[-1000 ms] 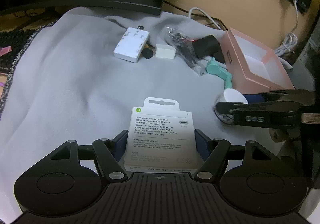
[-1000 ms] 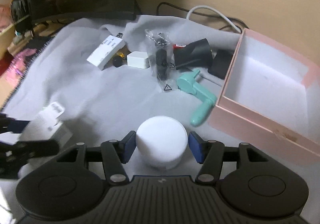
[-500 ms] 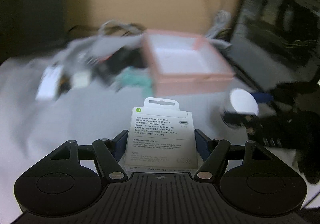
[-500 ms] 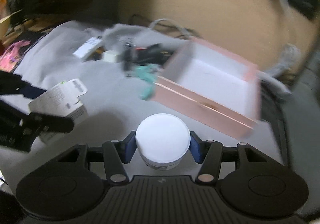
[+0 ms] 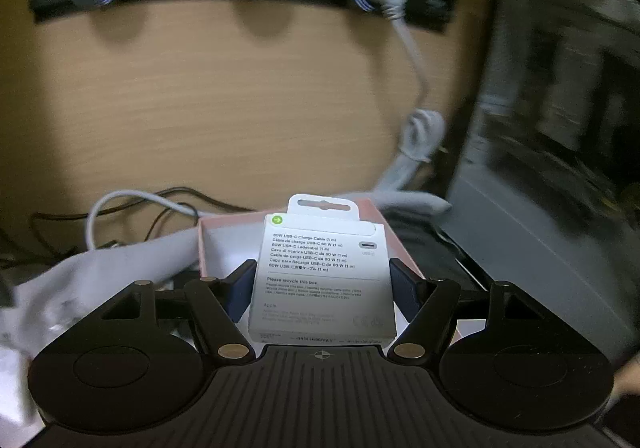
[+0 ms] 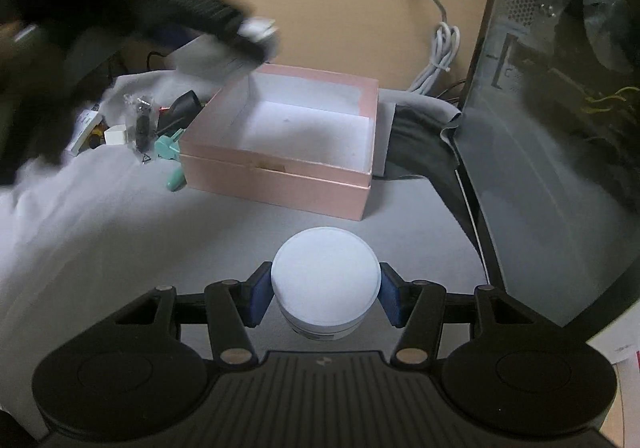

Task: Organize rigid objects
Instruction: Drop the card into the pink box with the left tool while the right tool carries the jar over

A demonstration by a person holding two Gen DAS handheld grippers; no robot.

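My left gripper point(image 5: 323, 284) is shut on a white USB-C cable box point(image 5: 322, 280) and holds it in the air above the near left corner of the open pink box point(image 5: 210, 232). In the right wrist view the left gripper point(image 6: 256, 36) shows blurred over the pink box point(image 6: 280, 172), whose white inside is empty. My right gripper point(image 6: 324, 298) is shut on a round white jar point(image 6: 325, 280), held above the grey cloth in front of the pink box.
Left of the pink box lie a teal tool point(image 6: 172, 152), a clear bag of dark parts point(image 6: 141, 124), a black piece point(image 6: 180, 110), a small white cube point(image 6: 116, 135) and a white adapter point(image 6: 85, 130). A computer case point(image 6: 560, 128) stands at the right. White cables point(image 6: 438, 60) hang on the wooden wall.
Both grippers have swung right with their loads. The left gripper has risen from the cloth to above the pink box. The right gripper now faces the pink box from the front.
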